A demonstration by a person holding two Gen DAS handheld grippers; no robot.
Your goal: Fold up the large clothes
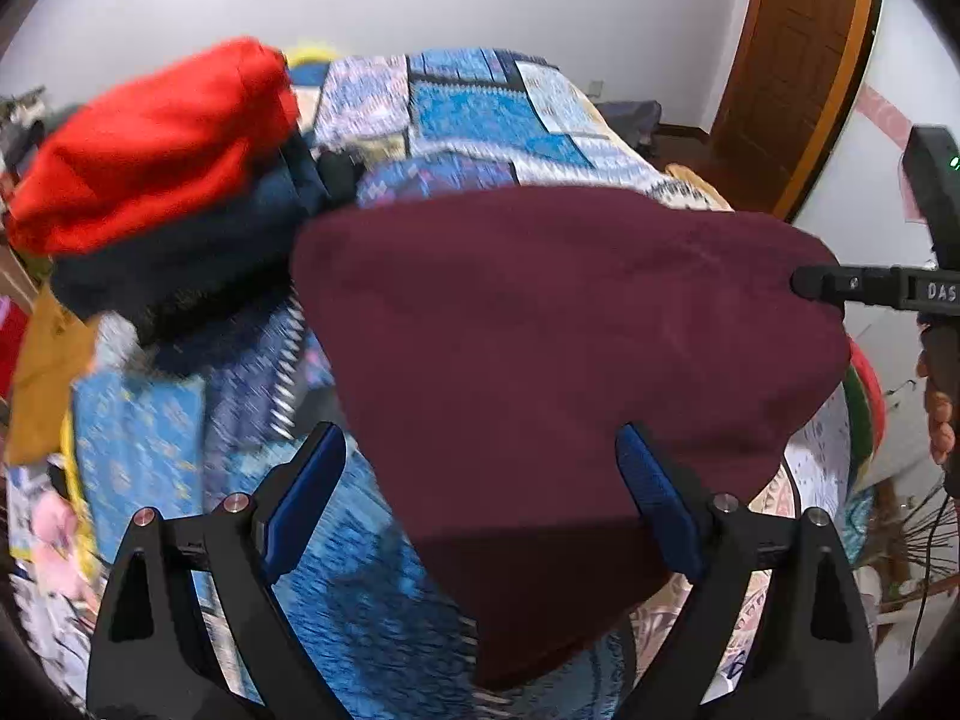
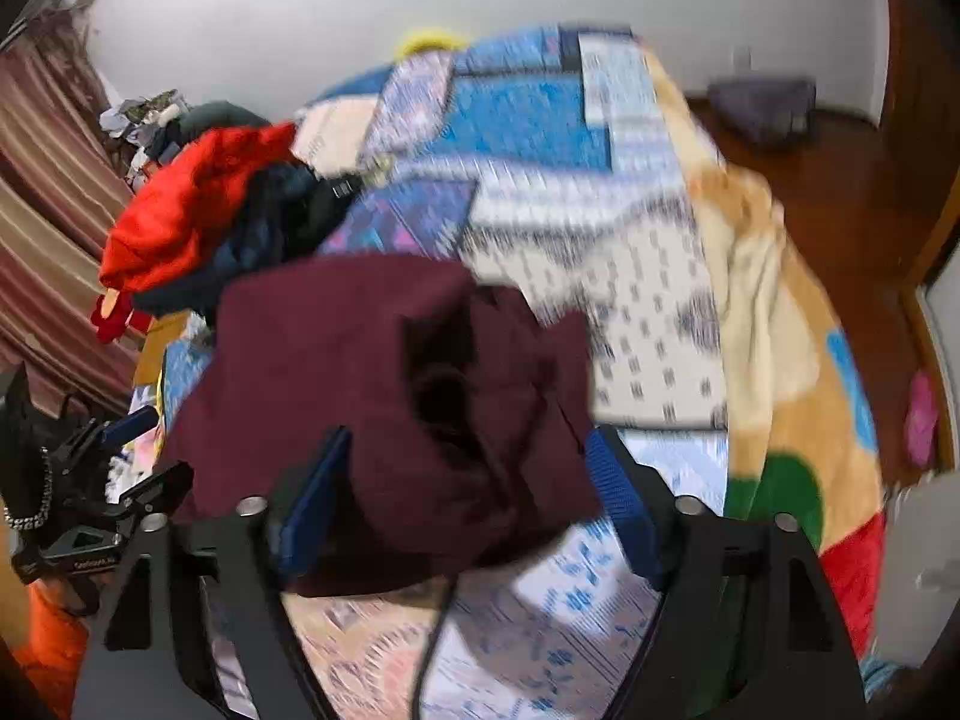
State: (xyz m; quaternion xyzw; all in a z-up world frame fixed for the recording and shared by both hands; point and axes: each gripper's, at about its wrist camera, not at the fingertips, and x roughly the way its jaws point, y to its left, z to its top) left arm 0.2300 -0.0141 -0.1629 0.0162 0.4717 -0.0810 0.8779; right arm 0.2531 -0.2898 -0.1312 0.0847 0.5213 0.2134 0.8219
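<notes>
A folded dark maroon garment (image 1: 558,360) lies on the blue patterned bedspread (image 1: 480,108). My left gripper (image 1: 480,492) is open, its blue pads either side of the garment's near edge, above it. My right gripper (image 2: 465,498) is open too, with the bunched maroon garment (image 2: 390,396) between its pads; I cannot tell if they touch it. The right gripper also shows in the left wrist view (image 1: 804,285) at the garment's right edge. The left gripper shows in the right wrist view (image 2: 150,450) at the far left.
A pile of clothes, red (image 1: 156,144) on top of dark navy (image 1: 180,258), sits at the bed's left side. A cartoon-print blanket (image 2: 780,360) covers the bed's right side. A wooden door (image 1: 792,60) and floor lie beyond. Striped curtains (image 2: 48,210) hang left.
</notes>
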